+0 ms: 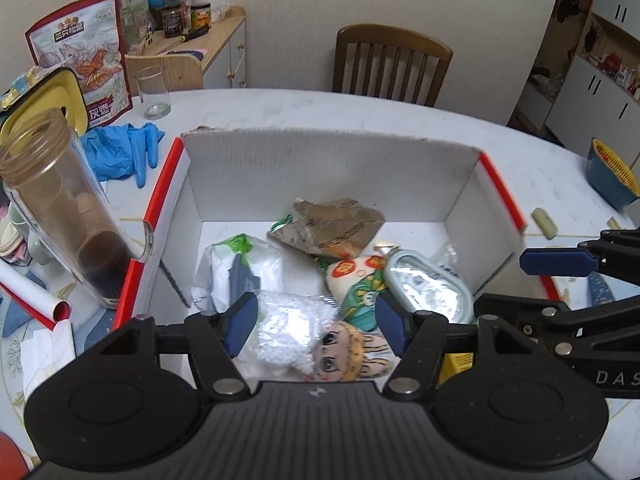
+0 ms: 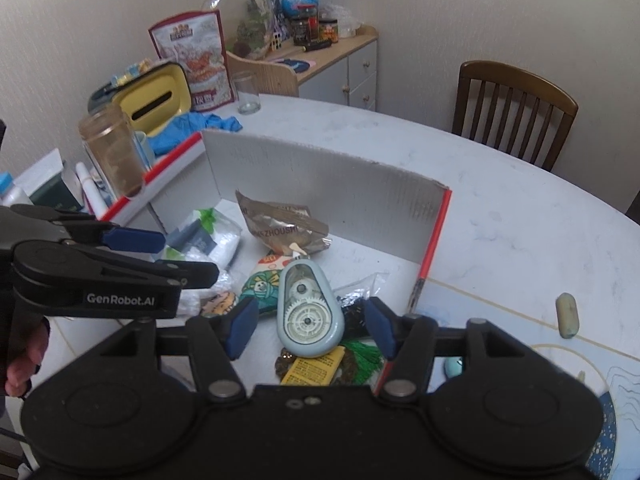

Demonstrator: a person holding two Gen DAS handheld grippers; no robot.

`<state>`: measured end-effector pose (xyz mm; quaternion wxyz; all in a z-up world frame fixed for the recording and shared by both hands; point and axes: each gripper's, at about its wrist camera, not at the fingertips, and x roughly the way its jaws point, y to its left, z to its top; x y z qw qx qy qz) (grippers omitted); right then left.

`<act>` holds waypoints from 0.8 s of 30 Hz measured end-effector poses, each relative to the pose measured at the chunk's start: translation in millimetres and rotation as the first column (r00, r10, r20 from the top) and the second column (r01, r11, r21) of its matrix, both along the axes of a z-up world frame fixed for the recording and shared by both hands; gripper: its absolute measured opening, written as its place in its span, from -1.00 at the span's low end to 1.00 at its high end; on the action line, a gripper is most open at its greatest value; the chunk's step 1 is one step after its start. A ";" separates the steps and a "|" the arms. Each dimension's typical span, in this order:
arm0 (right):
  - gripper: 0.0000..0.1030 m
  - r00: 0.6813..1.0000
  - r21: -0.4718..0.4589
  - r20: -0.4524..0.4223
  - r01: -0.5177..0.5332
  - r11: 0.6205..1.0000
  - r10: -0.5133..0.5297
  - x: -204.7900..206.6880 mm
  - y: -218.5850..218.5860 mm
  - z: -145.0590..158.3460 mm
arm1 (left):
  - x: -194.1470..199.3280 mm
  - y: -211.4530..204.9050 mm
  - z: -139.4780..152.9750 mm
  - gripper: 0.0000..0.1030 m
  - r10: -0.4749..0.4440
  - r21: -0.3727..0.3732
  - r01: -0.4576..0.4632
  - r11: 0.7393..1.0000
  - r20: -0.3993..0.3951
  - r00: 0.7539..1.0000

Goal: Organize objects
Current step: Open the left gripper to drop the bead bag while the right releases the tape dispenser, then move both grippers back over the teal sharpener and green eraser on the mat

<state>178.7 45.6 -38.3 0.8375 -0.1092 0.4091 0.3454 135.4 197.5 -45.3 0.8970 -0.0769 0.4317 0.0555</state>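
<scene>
A white cardboard box with red edges stands on the table and holds several items. In it lie a brown snack packet, a white bag, a bagged plush doll and a pale blue tape dispenser. My left gripper is open over the doll, touching nothing. My right gripper is open above the tape dispenser, empty. The box also shows in the right wrist view, with a yellow card and green tassel at its near end.
Left of the box stand a tall glass jar, blue gloves, a drinking glass, a red snack bag and a yellow container. A blue bowl and a small cylinder lie right. A chair stands behind.
</scene>
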 end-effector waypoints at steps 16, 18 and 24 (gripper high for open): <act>0.84 1.000 0.166 0.001 0.002 0.986 -0.002 -14.5 -87.0 27.7 | -19.1 -63.9 35.2 0.61 -0.036 0.035 0.033 0.999 0.080 0.996; 0.87 1.000 0.165 0.004 -0.002 0.986 0.002 -15.8 -99.5 26.4 | -19.3 -72.8 35.1 0.61 -0.037 0.026 0.035 0.999 0.078 0.996; 0.90 1.000 0.155 -0.004 0.028 0.987 -0.027 -12.5 -139.5 18.5 | -18.9 -100.4 33.8 0.71 -0.048 0.003 0.048 0.999 0.082 0.995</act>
